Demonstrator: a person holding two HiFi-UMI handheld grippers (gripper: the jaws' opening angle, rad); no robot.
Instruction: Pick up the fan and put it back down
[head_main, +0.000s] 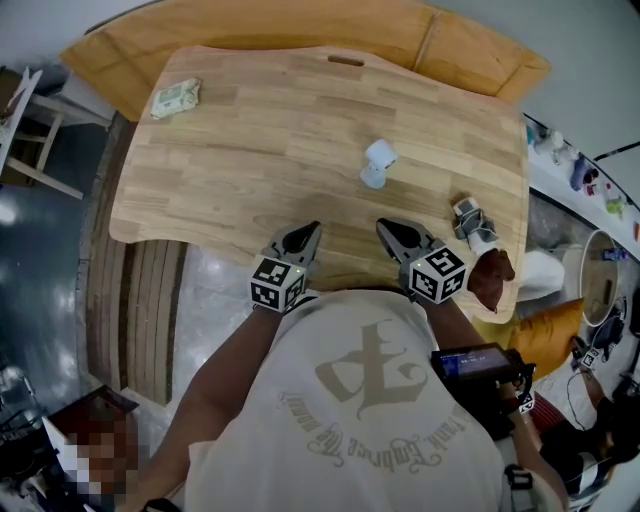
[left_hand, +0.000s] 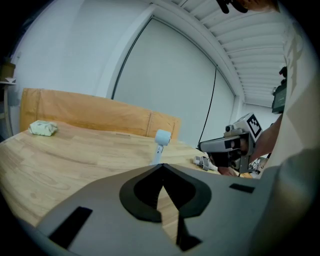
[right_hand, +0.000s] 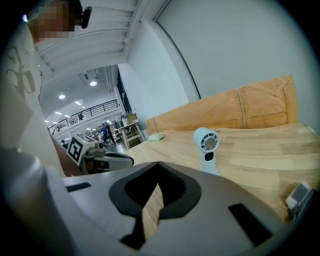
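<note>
- where's the fan?
- upright on the table, at one o'clock from my left claw; untouched
- and your claws?
- left and right claw both pinched together; holding nothing

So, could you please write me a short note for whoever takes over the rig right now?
Left tongs: shut, empty, at the near edge of the wooden table.
Right tongs: shut, empty, beside the left ones.
Handheld fan: white, standing upright mid-table, ahead of both tongs and touched by neither.
Done: nothing that shows; whether the fan was already lifted and returned cannot be told.
Left: if it was not, open one pair of tongs, grip the fan, lift it and set it back down.
</note>
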